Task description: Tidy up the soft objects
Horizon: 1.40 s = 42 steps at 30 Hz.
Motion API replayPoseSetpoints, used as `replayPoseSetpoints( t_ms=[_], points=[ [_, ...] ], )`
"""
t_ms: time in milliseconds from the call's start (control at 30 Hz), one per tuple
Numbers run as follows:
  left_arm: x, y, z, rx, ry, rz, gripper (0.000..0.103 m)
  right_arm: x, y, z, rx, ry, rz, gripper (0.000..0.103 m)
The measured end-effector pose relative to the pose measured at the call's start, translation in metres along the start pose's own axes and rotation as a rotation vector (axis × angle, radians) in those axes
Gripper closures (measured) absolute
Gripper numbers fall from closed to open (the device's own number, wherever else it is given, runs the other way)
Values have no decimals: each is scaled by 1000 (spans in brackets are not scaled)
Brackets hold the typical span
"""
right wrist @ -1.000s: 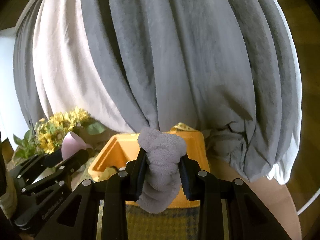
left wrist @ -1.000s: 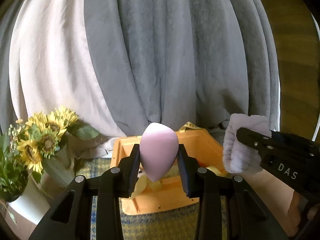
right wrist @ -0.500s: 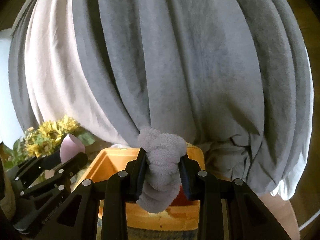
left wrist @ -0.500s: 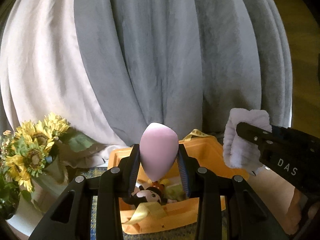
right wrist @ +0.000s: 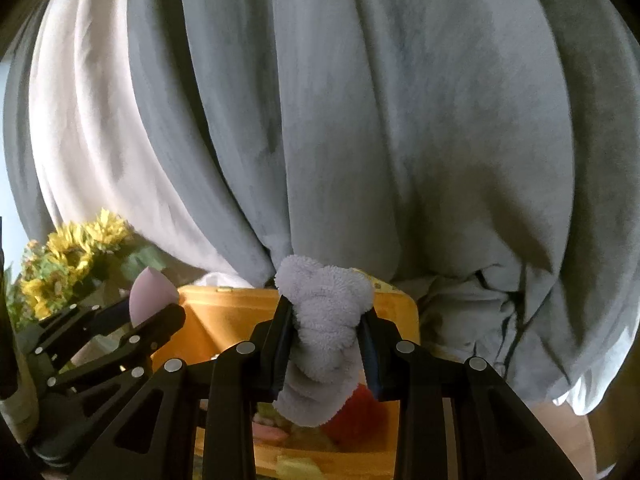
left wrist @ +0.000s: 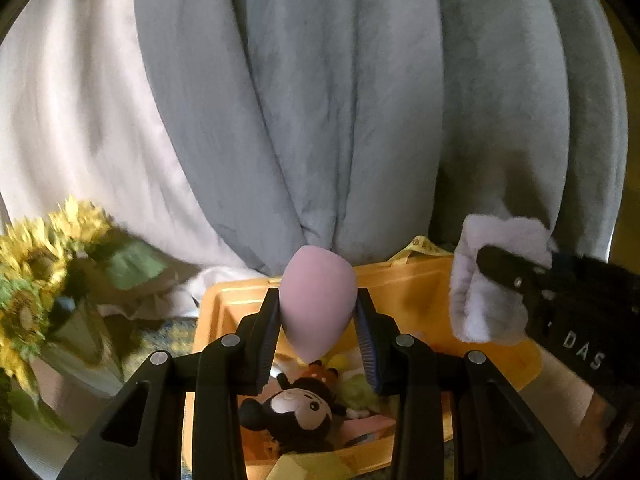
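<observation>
My left gripper is shut on a pink egg-shaped sponge and holds it above the orange bin. My right gripper is shut on a fluffy lavender cloth, also above the bin. The right gripper and its cloth show at the right of the left wrist view. The left gripper with the sponge shows at the left of the right wrist view. Inside the bin lie a black-and-white plush toy, yellow soft pieces and a red soft item.
Grey and white curtains hang right behind the bin. A bunch of sunflowers in a pale vase stands at the left. The bin rests on a yellow-blue woven mat. A tan table surface shows at the right.
Both grippers have moved forward and tipped down over the bin, so its contents have come into view. Each still holds its object.
</observation>
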<state>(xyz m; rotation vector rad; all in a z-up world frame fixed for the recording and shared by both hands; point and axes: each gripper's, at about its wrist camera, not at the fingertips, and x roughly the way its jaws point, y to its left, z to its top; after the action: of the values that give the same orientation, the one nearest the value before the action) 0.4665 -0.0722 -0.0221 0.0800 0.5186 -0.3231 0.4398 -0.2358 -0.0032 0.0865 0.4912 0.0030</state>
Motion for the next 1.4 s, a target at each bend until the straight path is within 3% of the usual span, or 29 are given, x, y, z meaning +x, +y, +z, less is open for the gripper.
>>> replayPoseSetpoints(
  t_ms=[500, 667, 767, 800, 1033, 1233, 1400],
  points=[
    [74, 8, -8, 0, 215, -51, 67, 70, -4, -11, 18, 219, 27, 70],
    [83, 10, -11, -13, 254, -58, 59, 82, -8, -13, 25, 249, 5, 57],
    [82, 10, -11, -7, 251, -44, 47, 86, -10, -14, 22, 263, 2, 52],
    [81, 10, -11, -6, 249, -37, 46, 87, -11, -14, 23, 269, 1, 44],
    [58, 17, -10, 1, 215, 34, 27, 74, -11, -14, 4, 235, -65, 39],
    [6, 23, -13, 10, 119, 123, 9, 37, -1, -18, -16, 174, -121, 27],
    [-50, 29, -20, 17, 30, 159, 1, -13, 10, -25, 0, 111, -139, 17]
  ],
)
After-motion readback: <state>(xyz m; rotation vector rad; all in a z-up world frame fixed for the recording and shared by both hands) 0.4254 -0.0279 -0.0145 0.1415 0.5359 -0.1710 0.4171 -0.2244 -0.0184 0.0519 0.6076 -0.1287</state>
